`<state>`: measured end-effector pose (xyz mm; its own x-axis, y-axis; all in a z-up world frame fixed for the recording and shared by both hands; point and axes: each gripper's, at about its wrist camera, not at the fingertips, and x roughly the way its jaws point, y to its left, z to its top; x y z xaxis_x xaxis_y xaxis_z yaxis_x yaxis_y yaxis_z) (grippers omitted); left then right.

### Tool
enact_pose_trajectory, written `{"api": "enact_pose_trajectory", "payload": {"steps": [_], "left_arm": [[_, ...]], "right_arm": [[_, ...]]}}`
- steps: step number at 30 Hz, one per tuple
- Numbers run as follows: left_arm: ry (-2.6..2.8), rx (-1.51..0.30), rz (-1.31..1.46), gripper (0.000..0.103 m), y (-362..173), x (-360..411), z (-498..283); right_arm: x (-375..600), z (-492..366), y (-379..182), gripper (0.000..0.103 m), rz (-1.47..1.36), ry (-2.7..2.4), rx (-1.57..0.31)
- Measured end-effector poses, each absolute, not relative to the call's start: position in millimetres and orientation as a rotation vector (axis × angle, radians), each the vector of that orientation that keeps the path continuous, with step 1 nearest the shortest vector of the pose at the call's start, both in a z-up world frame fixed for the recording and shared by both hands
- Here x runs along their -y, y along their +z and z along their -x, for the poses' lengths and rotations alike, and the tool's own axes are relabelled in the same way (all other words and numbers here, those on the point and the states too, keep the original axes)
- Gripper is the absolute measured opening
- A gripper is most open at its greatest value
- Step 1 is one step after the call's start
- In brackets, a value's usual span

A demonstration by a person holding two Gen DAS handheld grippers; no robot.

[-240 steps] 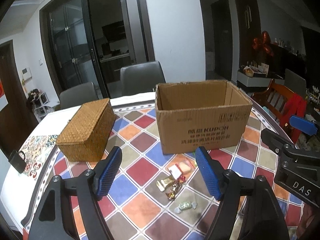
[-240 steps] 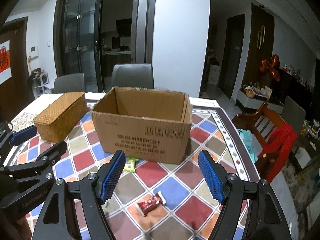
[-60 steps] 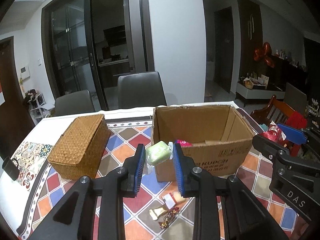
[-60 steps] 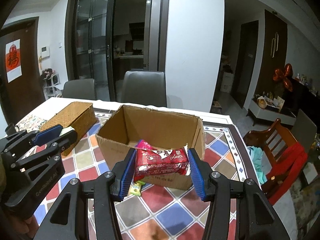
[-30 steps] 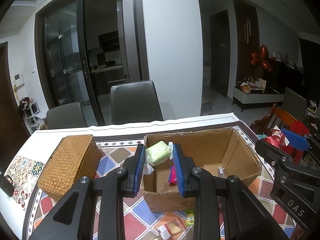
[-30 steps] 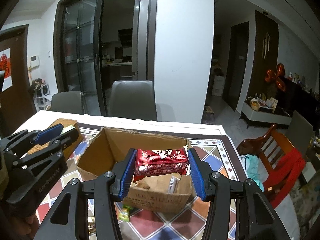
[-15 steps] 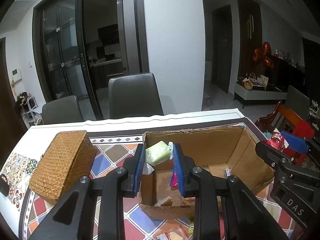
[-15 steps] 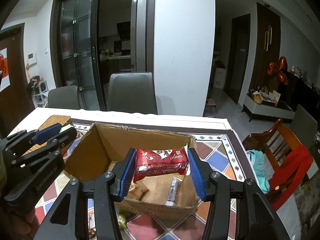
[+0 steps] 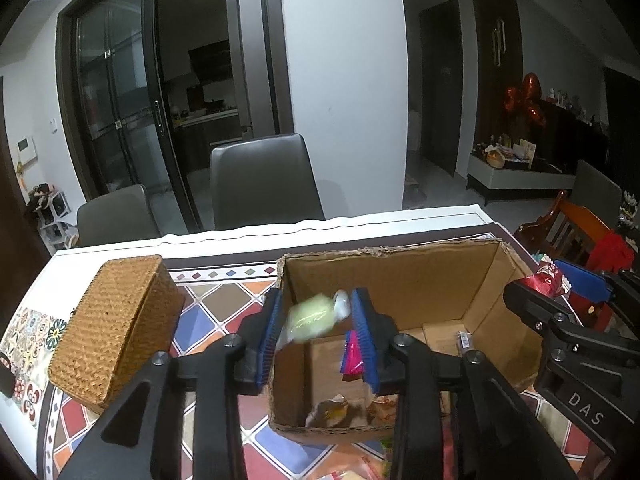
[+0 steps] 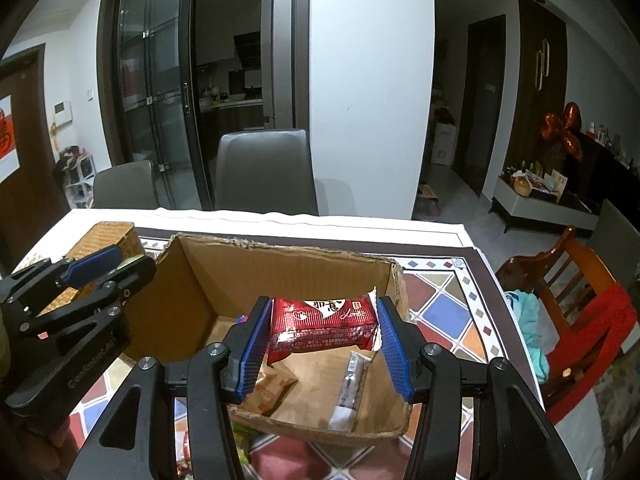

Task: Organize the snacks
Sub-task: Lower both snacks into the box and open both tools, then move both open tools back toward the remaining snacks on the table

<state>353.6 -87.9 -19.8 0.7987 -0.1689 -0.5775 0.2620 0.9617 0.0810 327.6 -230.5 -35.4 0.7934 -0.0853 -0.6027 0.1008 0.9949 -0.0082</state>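
Observation:
An open cardboard box (image 9: 404,276) (image 10: 280,264) stands on the tiled table with several wrapped snacks on its floor. My left gripper (image 9: 316,330) is over the box's left part; its jaws have parted and a pale green candy (image 9: 310,318) sits blurred between them, tilted and slipping. My right gripper (image 10: 322,340) is over the box's right part, shut on a red snack pack (image 10: 322,326), which hangs above the box floor. The right gripper also shows in the left wrist view (image 9: 560,288), and the left gripper in the right wrist view (image 10: 100,268).
A woven basket with a lid (image 9: 116,320) sits left of the box. Loose snacks lie on the table in front of the box (image 9: 360,468). Grey chairs (image 9: 264,184) stand behind the table, and a wooden chair with a red cloth (image 10: 580,320) to the right.
The left jaws have widened and the green candy has tilted and blurred, coming loose. Both grippers have moved further over the box. The right gripper keeps its hold on the red pack.

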Motion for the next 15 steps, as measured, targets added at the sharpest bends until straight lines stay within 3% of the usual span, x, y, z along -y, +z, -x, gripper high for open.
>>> {"api": "enact_pose_trajectory", "payload": {"steps": [3,6,11,15], "left_arm": [[-0.223,-0.591,-0.162,0.057,-17.3,86.1,-350.9],[-0.212,-0.580,-0.174,0.063,-14.8,84.4,-348.3],[-0.184,-0.569,-0.163,0.077,-10.0,76.2,-343.2],[-0.167,-0.560,-0.162,0.080,-5.7,71.1,-337.0]], "right_arm": [[232.1,-327.5,-36.1,0.071,-0.027,-0.108,-0.642],[229.4,-325.1,-33.6,0.078,-0.007,-0.122,-0.623],[231.5,-321.3,-29.7,0.082,-0.019,-0.144,-0.619],[231.1,-315.7,-26.9,0.082,-0.022,-0.152,-0.614]]}}
